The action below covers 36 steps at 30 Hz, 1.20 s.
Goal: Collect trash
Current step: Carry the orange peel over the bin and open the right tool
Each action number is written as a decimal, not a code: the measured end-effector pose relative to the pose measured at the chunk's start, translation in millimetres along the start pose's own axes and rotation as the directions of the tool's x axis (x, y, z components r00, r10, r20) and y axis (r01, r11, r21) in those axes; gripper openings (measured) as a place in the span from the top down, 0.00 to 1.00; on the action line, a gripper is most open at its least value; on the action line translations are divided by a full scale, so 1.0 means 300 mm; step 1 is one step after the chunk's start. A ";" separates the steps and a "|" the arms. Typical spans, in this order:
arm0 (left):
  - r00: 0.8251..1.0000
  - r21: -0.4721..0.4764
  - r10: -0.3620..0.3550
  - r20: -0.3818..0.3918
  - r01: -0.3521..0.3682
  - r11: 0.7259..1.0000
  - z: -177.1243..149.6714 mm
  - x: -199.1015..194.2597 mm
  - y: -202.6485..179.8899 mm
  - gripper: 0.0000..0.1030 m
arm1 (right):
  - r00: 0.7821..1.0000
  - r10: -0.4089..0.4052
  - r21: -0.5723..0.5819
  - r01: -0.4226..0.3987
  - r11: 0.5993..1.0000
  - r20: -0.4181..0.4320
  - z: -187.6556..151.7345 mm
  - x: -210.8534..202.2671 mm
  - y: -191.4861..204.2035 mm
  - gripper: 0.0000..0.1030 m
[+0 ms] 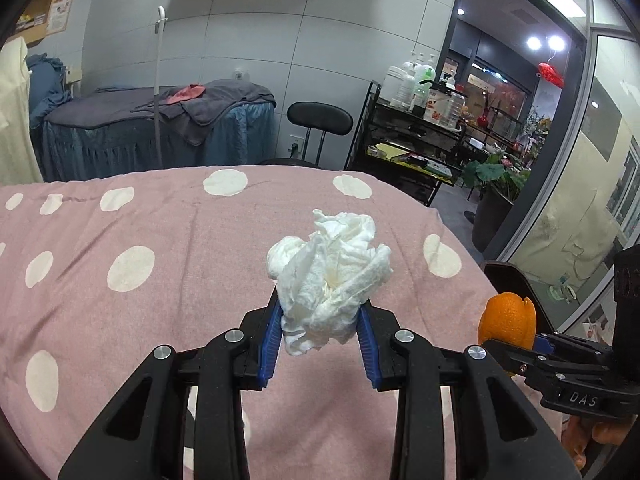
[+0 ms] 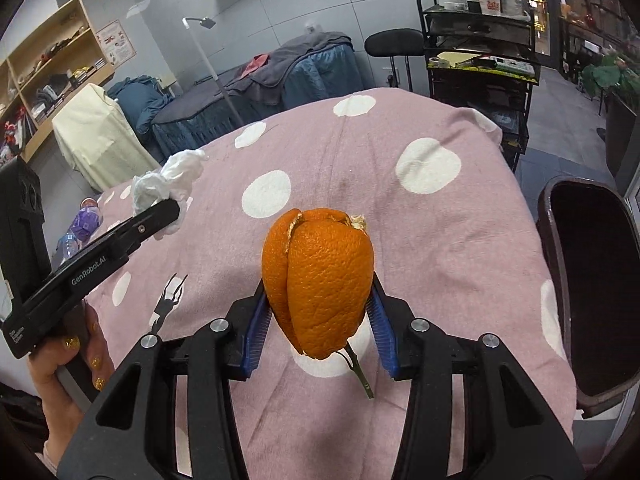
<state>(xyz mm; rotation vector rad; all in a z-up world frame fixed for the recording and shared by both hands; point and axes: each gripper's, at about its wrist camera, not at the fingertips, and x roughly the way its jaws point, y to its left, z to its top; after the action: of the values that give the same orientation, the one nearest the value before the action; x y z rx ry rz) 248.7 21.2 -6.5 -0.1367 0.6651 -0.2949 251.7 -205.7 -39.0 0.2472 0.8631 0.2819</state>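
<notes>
A crumpled white tissue (image 1: 328, 276) is pinched between the blue pads of my left gripper (image 1: 320, 300), held above a pink polka-dot bed cover (image 1: 160, 260). My right gripper (image 2: 318, 286) is shut on a folded orange peel (image 2: 318, 280), also lifted off the cover (image 2: 440, 220). From the left wrist view the peel (image 1: 506, 316) and right gripper (image 1: 536, 340) show at the right edge. In the right wrist view the tissue (image 2: 172, 180) and left gripper (image 2: 172, 208) are at the left, with a hand (image 2: 60, 380) on the handle.
A dark brown bin (image 2: 592, 280) stands open beside the bed's right edge, also visible as bin (image 1: 516, 280). A thin green stem (image 2: 360, 372) lies on the cover under the peel. A plastic bottle (image 2: 80, 228) lies at the bed's left. A black trolley (image 2: 480, 60) and a chair stand beyond.
</notes>
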 end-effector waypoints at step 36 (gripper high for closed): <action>0.977 0.088 -0.215 0.000 0.214 0.973 -0.087 -0.016 -0.409 0.68 | 0.902 -0.413 0.200 0.384 0.901 0.126 -0.065 -0.273 -0.597 0.55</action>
<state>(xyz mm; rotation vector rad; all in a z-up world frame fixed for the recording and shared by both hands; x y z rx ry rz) 201.1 -94.5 2.8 -0.1267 0.6274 -0.5305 211.6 -399.0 -51.5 0.2421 0.7528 -0.1978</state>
